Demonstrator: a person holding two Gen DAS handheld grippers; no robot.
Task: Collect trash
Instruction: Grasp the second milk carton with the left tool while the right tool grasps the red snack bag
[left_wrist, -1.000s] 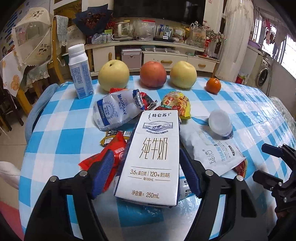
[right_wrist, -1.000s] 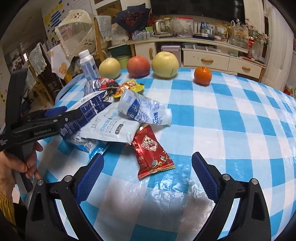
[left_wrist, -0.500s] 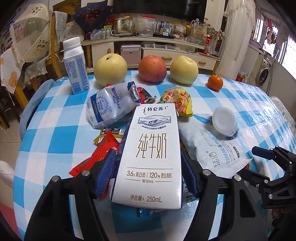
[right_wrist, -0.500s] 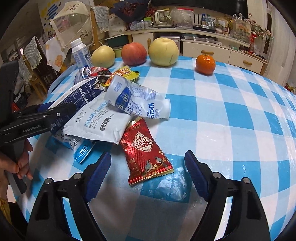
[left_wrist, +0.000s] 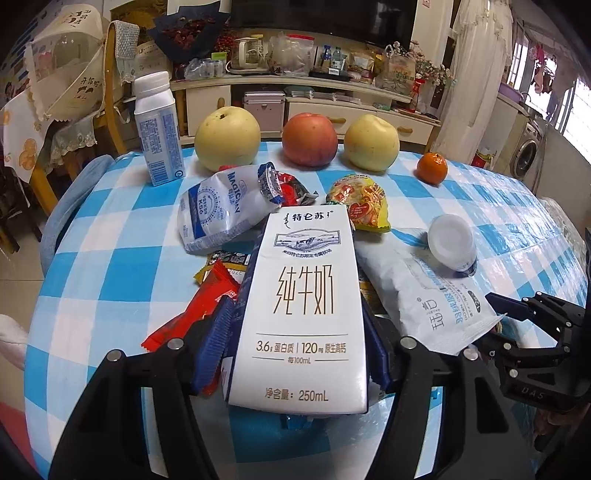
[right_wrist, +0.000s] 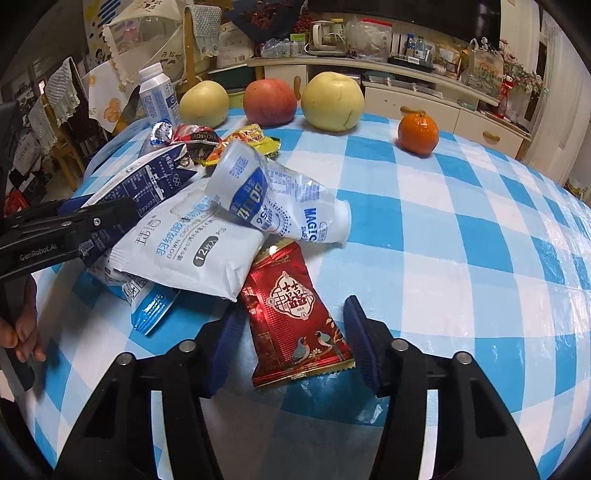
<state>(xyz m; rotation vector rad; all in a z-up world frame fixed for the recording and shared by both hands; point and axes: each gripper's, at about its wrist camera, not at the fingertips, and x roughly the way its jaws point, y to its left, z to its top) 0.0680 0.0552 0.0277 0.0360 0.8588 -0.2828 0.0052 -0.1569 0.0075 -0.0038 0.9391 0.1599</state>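
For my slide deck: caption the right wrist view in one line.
Open right hand-held gripper straddles a red snack packet beside piled trash on the checked tablecloth.

The milk carton (left_wrist: 301, 314) nearest the left wrist camera reads "特仑苏", "纯牛奶", "3.6g 蛋白质 | 120mg 原生高钙", "每100mL" and "净含量: 250mL". The crushed white bottle (left_wrist: 218, 212) far left of it shows "MAGICLAV" and "K56". In the right wrist view the white pouch (right_wrist: 195, 251) reads "羽绒服", "DOWN CLOTHES" and "12", the lying bottle (right_wrist: 280, 199) "MAGIC", the left gripper (right_wrist: 70, 225) "GenRobot.AI", and a dark wrapper (right_wrist: 197, 138) far left "RICHBOY"
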